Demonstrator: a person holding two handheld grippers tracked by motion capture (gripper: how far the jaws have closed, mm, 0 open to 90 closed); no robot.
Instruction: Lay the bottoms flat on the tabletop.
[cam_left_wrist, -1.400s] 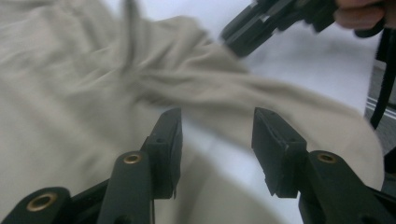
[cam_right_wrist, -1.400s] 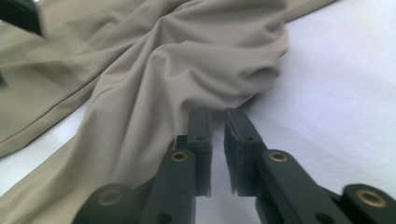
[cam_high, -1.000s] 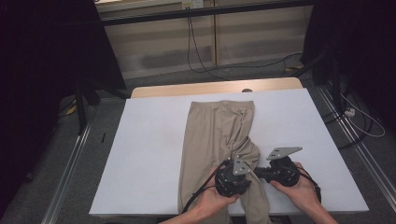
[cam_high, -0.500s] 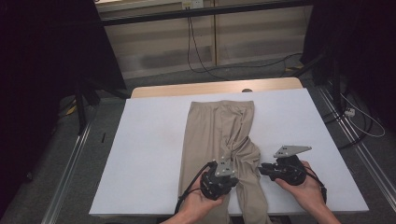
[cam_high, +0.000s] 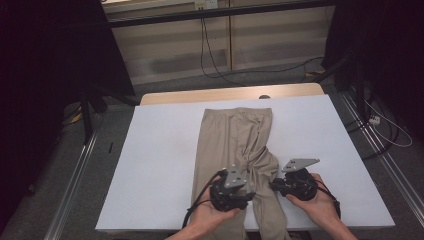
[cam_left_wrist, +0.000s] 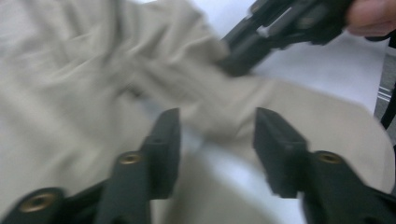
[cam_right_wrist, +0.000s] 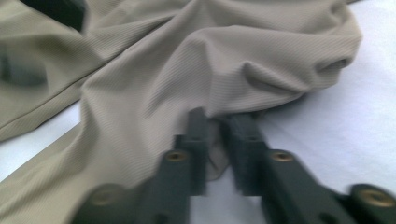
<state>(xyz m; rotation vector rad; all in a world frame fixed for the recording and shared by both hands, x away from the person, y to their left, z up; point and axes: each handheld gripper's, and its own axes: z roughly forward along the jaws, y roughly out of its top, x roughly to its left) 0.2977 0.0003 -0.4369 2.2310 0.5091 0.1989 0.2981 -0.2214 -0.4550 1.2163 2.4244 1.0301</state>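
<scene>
Near the surface's (cam_high: 150, 150) front edge, trousers (cam_high: 230, 145) run lengthwise away; right gripper (cam_right_wrist: 217, 126) pinches their fold, left gripper's (cam_left_wrist: 215, 140) fingers have just opened, empty.

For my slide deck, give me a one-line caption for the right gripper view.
Right gripper shut on a fold of the beige trousers on the white table.

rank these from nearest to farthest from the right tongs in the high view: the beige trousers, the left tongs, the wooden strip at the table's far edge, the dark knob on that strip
1. beige trousers: cloth at the tips of the right tongs, pinched.
2. left tongs: just beside, toward the left, over the trouser leg.
3. and 4. wooden strip and dark knob: both at the far edge; too close to call.
</scene>
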